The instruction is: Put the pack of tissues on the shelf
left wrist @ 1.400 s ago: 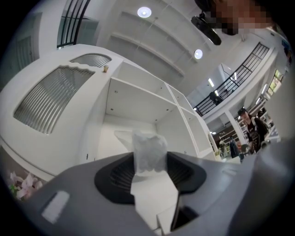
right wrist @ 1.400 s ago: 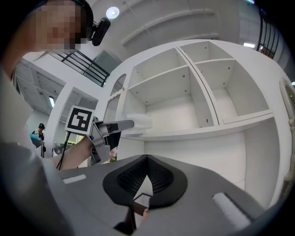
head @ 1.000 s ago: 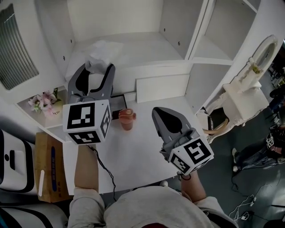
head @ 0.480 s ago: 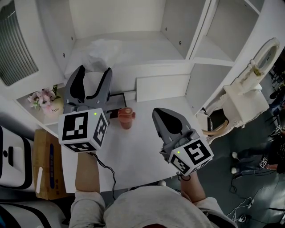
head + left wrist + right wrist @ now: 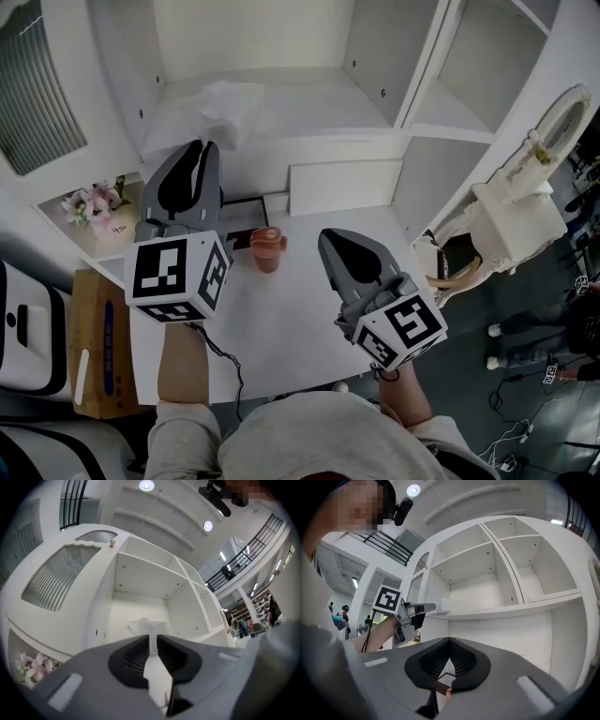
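Observation:
The pack of tissues [image 5: 228,101], white and crinkly, lies on the white shelf [image 5: 309,94] at its left side, free of both grippers. My left gripper [image 5: 199,148] hangs just in front of the shelf edge, below the pack. Its jaws have just been closing and now stand together with only a thin slit and nothing between them. In the left gripper view the pack [image 5: 146,626] shows beyond the left gripper [image 5: 153,637]. My right gripper [image 5: 330,234] is shut and empty over the white table [image 5: 291,319]. The right gripper view shows the right gripper [image 5: 449,641] facing the shelf.
An orange cup [image 5: 267,249] stands on the table between the grippers, beside a dark flat frame [image 5: 246,211]. A white panel [image 5: 342,173] leans under the shelf. Pink flowers [image 5: 94,202] sit in a low left niche, and a cardboard box [image 5: 98,342] is left of the table.
The left jaws opened wide off the tissue pack, leaving it on the shelf, then closed. The left gripper drew back slightly. The right gripper has not moved.

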